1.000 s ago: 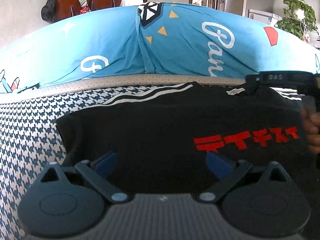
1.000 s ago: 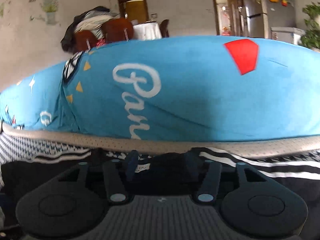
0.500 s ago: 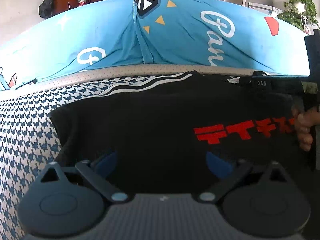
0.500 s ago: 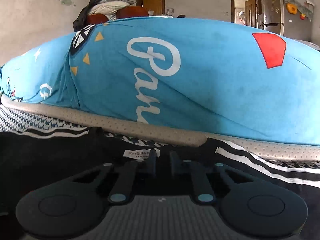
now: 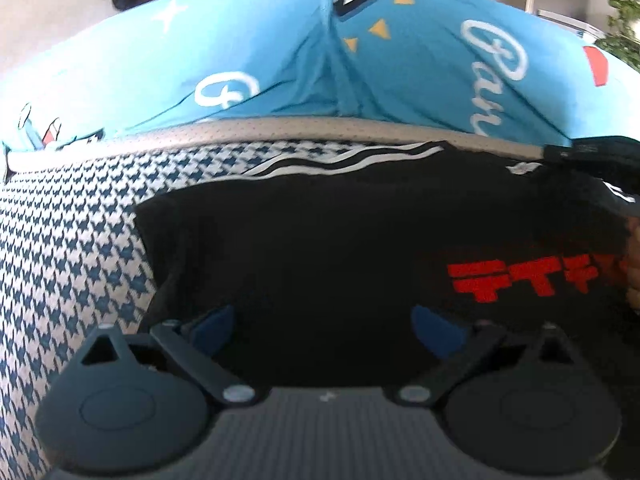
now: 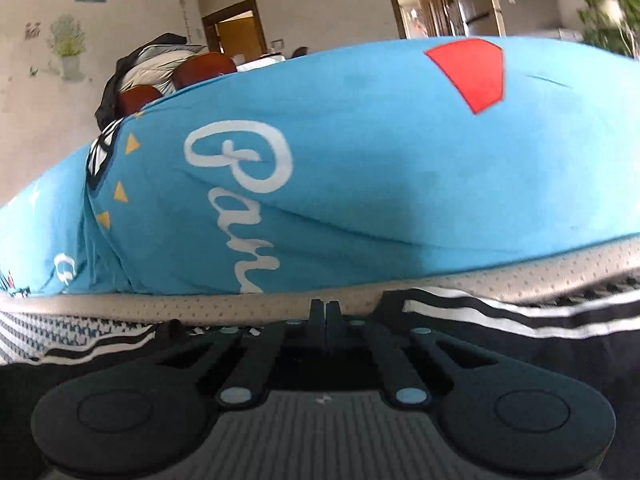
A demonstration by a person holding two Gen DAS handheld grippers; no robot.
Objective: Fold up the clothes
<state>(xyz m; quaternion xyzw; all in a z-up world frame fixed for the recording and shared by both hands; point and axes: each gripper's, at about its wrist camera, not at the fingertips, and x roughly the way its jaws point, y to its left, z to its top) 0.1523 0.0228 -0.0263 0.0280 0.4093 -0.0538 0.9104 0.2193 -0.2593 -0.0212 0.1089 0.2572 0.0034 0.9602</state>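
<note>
While right gripper (image 6: 325, 314) pinches the black shirt (image 5: 340, 248) collar, fingers together; left gripper (image 5: 322, 330) gapes wide above it
Shirt flat on houndstooth sheet (image 5: 68, 240); blue duvet (image 6: 360, 184) just behind shirt; red print near a hand (image 5: 632, 272)

shirt (image 5: 320, 248): lies flat on the bed (image 5: 72, 248)
duvet (image 5: 280, 64): heaped behind the shirt, along its far edge
chairs (image 6: 176, 80): behind the duvet
plant (image 6: 604, 8): far right, behind the duvet
</note>
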